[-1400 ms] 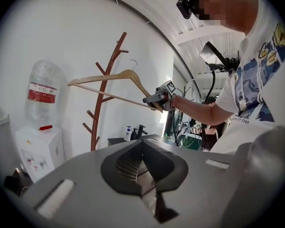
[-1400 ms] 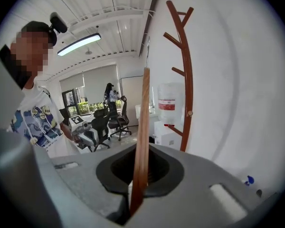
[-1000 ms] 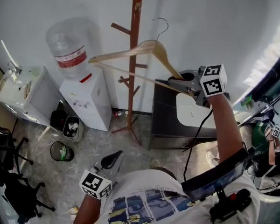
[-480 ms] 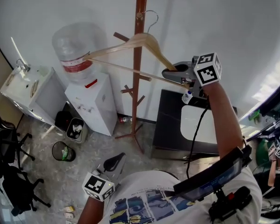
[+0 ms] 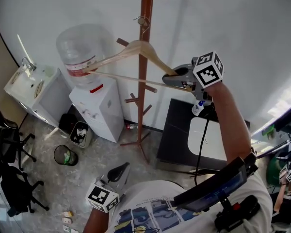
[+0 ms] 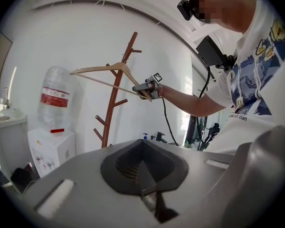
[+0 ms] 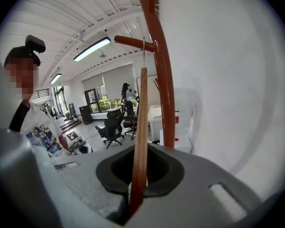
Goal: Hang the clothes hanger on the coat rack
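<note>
The right gripper (image 5: 170, 77) has its jaws closed on one end of the wooden clothes hanger (image 5: 136, 49), at the corner where the sloping arm meets the lower bar. From this grip the hanger extends away from the jaws to the left in the head view. Its long axis is almost level, and the far end is in front of the water bottle (image 5: 80, 47). The metal hook (image 5: 144, 24) points up, close beside the pole of the coat rack (image 5: 144, 106) and just under a peg (image 7: 133, 42); contact cannot be told. The left gripper (image 5: 115, 171) is low, well apart from the hanger, with jaws pressed together on nothing.
</note>
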A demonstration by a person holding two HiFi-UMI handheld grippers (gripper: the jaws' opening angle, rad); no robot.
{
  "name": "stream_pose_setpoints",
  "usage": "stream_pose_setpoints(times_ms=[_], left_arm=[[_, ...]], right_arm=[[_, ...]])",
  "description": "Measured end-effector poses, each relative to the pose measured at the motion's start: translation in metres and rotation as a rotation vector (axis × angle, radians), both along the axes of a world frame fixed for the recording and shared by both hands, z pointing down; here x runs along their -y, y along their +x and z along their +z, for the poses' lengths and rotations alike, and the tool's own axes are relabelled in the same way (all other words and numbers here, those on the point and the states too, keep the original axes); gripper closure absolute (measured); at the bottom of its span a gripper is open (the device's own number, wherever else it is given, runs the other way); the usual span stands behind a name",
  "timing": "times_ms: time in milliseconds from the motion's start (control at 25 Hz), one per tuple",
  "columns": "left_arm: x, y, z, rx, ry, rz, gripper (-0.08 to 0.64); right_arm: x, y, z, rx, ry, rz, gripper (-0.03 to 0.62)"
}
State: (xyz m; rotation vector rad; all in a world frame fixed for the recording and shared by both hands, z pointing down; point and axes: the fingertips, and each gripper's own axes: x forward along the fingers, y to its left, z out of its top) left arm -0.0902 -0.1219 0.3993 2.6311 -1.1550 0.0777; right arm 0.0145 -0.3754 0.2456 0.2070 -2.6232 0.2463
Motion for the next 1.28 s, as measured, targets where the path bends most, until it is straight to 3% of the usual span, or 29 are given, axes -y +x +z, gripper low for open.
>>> stream_pose_setpoints(times_ms=[280,800,1040,1280], left_arm=[[0.004,0.005,-0.005,0.004,-0.009,-0.012,0.557],[0.01,0.017,-0.003,0.02,-0.008,0.014,0.557],[0.009,0.015,-0.002,0.03,-0.007,0.042,0.557],[0.01,0.013,-0.001,0.027,-0.017,0.081,0.557]], right_arm=[[0.009,0.003,0.016,0.0,-0.03,0.0,0.591],[0.003,-0.012,0.024,0.131,-0.03,-0.035,0.57],[-0.001,-0.005,0.022,0.213,-0.016,-0.034,0.478],[0.008,0.023,0.026,0.257,0.016,0.084,0.393]])
